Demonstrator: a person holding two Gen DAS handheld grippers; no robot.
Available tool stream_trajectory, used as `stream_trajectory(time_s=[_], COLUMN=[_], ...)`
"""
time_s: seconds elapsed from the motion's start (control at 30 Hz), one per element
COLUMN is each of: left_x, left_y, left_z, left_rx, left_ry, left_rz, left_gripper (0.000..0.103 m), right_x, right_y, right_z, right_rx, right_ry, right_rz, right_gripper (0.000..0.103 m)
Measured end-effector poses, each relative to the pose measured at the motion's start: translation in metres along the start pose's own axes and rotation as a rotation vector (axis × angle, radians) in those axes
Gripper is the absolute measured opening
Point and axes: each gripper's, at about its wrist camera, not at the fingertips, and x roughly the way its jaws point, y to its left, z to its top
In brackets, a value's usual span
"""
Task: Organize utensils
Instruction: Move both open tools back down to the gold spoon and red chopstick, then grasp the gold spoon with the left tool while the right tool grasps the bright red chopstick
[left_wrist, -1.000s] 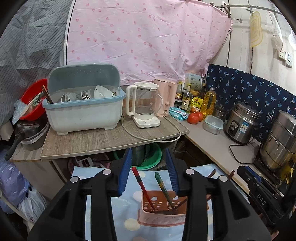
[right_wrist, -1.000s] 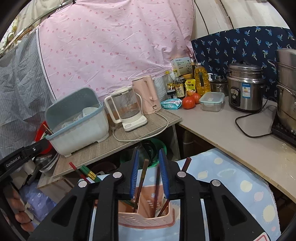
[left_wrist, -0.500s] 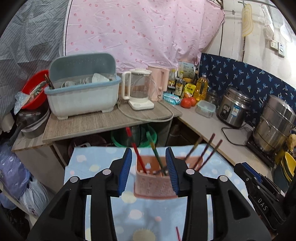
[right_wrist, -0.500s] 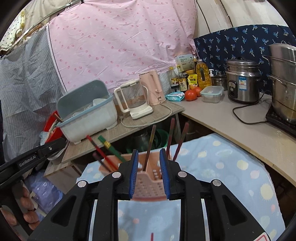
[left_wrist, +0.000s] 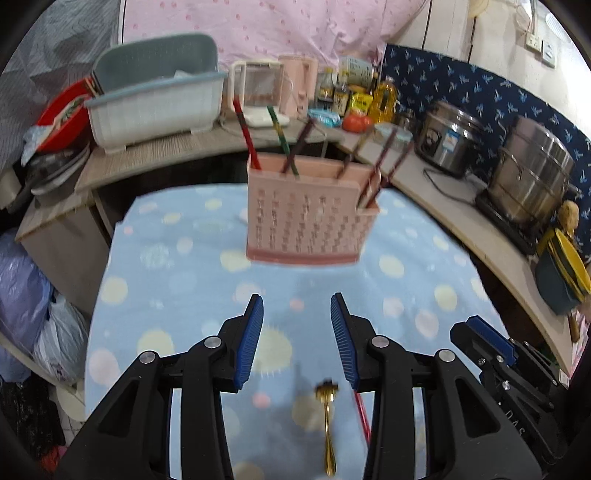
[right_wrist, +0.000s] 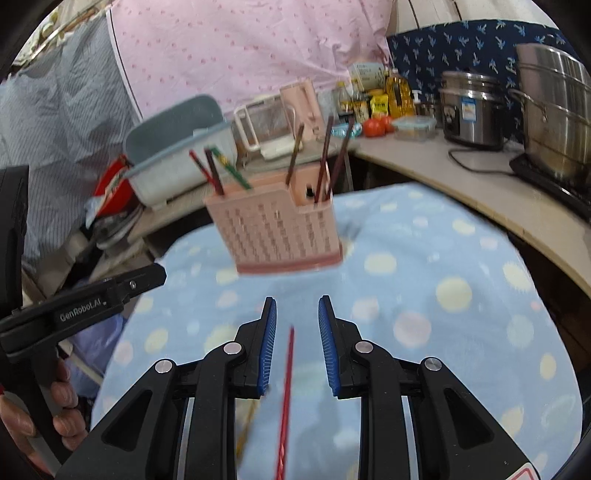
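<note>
Both tools have dipped toward the worktop, each spread and empty: the left tool now frames a gold spoon, the right tool a red chopstick. Beyond stands the pink utensil holder, so picking up comes next.

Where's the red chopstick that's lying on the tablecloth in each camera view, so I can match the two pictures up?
Left wrist view: the red chopstick lies near the bottom, right of centre, partly hidden behind the left gripper's right finger, beside a gold spoon.
Right wrist view: it runs up the lower middle, between the open fingers of the right gripper.
Shared landmark: the pink utensil holder beyond it.
</note>
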Motion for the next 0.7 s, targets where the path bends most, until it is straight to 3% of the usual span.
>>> stream_trajectory(time_s=[0.33,0.7], left_x=[0.017,0.019], left_y=[0.009,0.003], left_z=[-0.086,-0.135], left_rx=[-0.027,-0.031], left_ry=[0.152,0.232], left_rz=[0.038,0.048], left_gripper=[0.036,0.036], right_x=[-0.006,-0.003], right_y=[0.008,0.018], right_z=[-0.090,-0.137], right_rx=[-0.073,-0.104], right_ry=[0.168,0.267], right_rz=[-0.002,0.019], right_gripper=[0.023,0.024])
